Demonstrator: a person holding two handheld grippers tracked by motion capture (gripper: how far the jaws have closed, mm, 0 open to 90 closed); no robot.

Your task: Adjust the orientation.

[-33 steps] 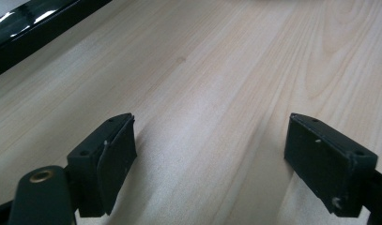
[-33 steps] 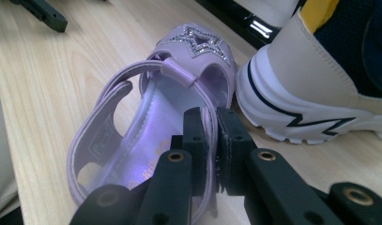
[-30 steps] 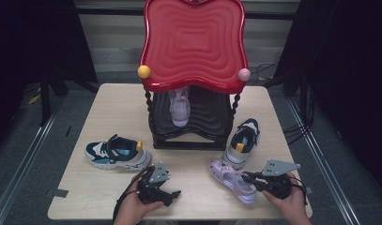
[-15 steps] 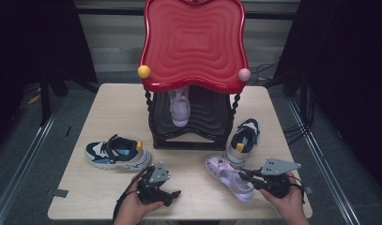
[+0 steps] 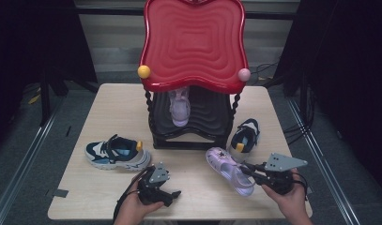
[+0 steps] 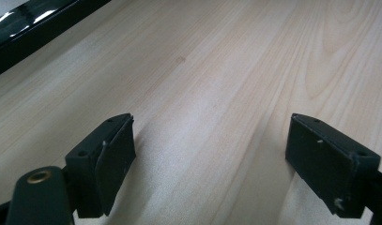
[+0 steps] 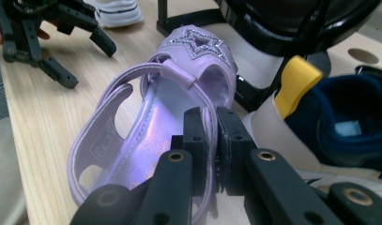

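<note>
Light wooden table (image 5: 109,108) with a red-topped black shoe rack (image 5: 193,126) at the far side. The right gripper (image 7: 208,140) has its jaws clenched on the side wall of the lilac sandal (image 5: 228,169), near right – looks like the pickup step, next placing it beside its mate (image 5: 179,108) on the rack. The left gripper (image 5: 172,194) hangs released – nothing between its jaws.
</note>
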